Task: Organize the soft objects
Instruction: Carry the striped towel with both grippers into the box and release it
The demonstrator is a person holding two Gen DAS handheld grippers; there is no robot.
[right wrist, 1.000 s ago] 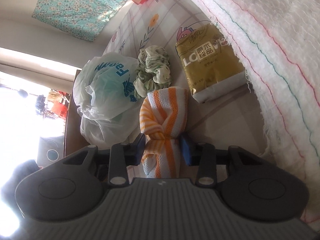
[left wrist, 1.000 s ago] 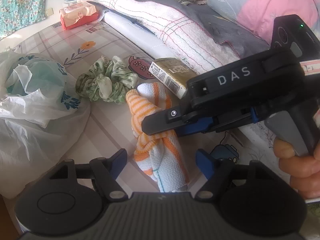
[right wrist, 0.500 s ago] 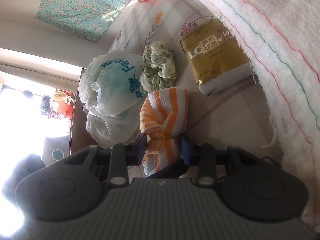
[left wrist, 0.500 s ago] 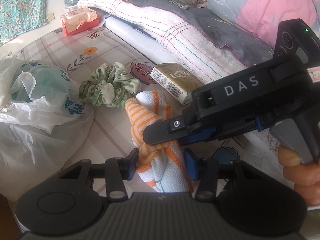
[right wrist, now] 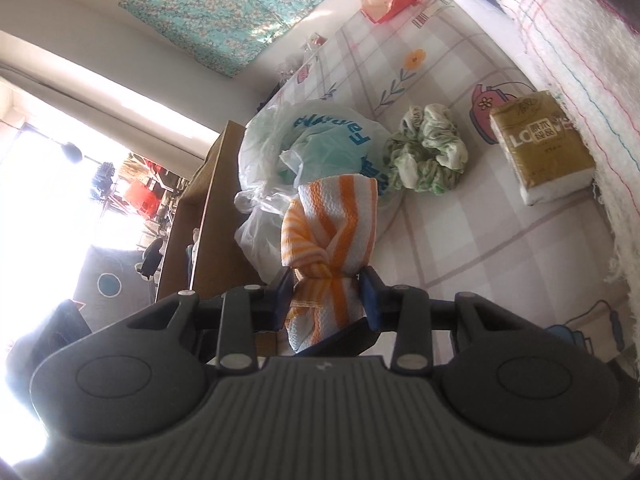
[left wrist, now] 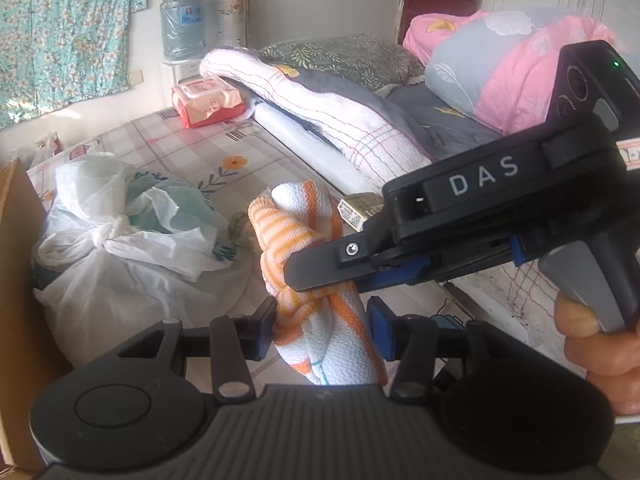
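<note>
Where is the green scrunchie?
In the right wrist view, the green-and-white fabric scrunchie lies on the checked mat, between the white plastic bag and the gold tissue pack.

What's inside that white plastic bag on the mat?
Through the plastic bag something pale green shows, apparently another bag. Its knotted top and the cloudy plastic hide the rest.

from the right wrist view, bare checked mat (right wrist: 472,248) lies open at 3 o'clock of the lifted orange-striped cloth (right wrist: 336,220). the white plastic bag (right wrist: 316,140) crowds 11 o'clock, a cardboard box (right wrist: 200,216) walls off 9 o'clock, the green scrunchie (right wrist: 428,160) sits at 1 o'clock, the gold tissue pack (right wrist: 540,148) and white blanket (right wrist: 580,60) close 2 o'clock.
</note>
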